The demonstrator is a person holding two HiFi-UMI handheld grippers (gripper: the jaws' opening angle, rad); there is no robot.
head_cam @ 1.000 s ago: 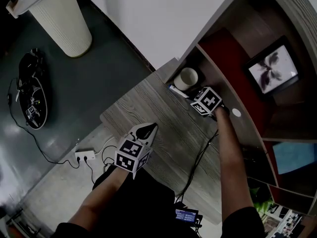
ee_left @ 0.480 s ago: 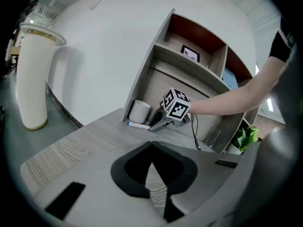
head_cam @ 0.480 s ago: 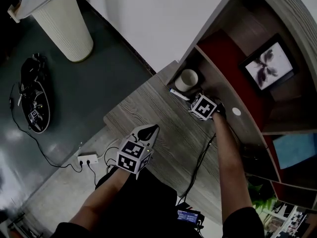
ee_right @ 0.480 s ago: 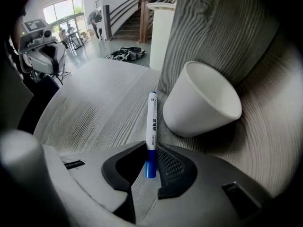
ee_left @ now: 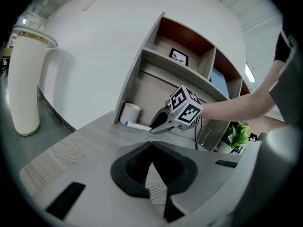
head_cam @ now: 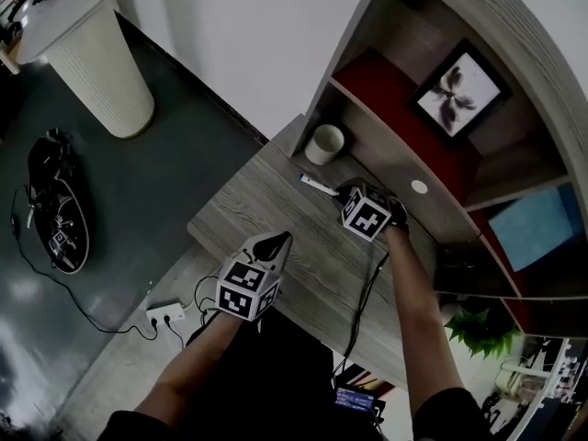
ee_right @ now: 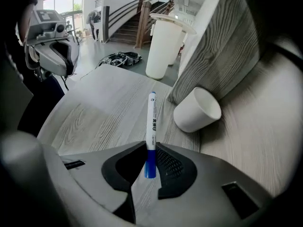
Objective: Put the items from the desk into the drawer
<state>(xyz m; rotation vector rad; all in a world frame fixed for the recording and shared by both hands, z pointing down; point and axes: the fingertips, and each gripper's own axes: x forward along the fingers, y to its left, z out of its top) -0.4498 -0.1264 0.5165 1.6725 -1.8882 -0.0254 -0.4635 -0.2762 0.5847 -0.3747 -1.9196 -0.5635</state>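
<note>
White marker (ee_right: 151, 122) lengthwise along right gripper (ee_right: 150, 147)

From my remote seat I see a white wall (head_cam: 239, 35), a wooden shelf unit (head_cam: 533, 44) (red-backed compartments), a dark glossy floor (head_cam: 165, 154), a ribbed white pedestal (head_cam: 101, 72) and a staircase (ee_right: 128, 18).

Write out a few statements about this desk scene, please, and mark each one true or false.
1. The right gripper is shut on a pen. True.
2. The left gripper holds the white cup. False: its jaws are together with nothing between them, and the cup stands upright on the desk.
3. A framed picture stands in the red-backed shelf compartment. True.
4. The pen is red all over. False: it has a white barrel and a blue end.
</note>
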